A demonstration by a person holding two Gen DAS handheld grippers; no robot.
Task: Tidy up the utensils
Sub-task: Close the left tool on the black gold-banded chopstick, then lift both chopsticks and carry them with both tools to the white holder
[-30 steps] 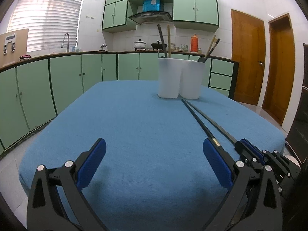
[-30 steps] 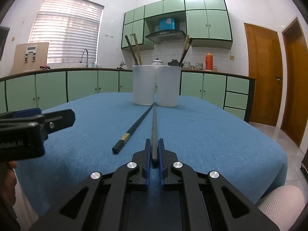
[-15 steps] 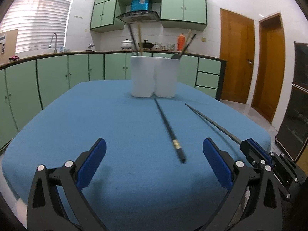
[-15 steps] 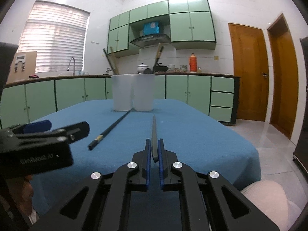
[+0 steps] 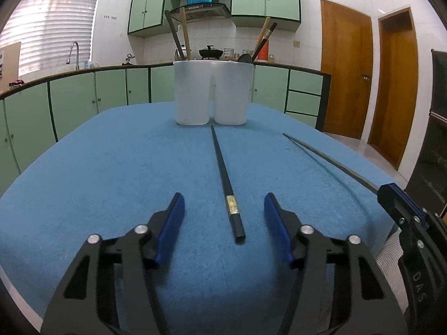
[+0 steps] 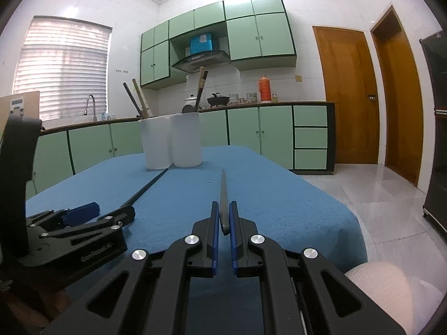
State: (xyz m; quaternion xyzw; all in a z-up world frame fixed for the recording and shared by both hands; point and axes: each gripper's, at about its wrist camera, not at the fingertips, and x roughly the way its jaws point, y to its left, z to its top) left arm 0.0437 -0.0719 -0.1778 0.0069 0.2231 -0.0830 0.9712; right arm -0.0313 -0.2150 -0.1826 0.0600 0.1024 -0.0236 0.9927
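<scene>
just slim black chopstick [image 5: 227,188] between closing left gripper [image 5: 223,209] fingers, right gripper [image 6: 222,217] pinching another

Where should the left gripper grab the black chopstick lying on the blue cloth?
Probably at the thick, square near end, around the gold band of the black chopstick. It lies flat on the blue tablecloth, pointing away toward the white holders. The left gripper already straddles that end, jaws closing, pads not yet touching, so come from the near side, one pad on each long side.
</scene>
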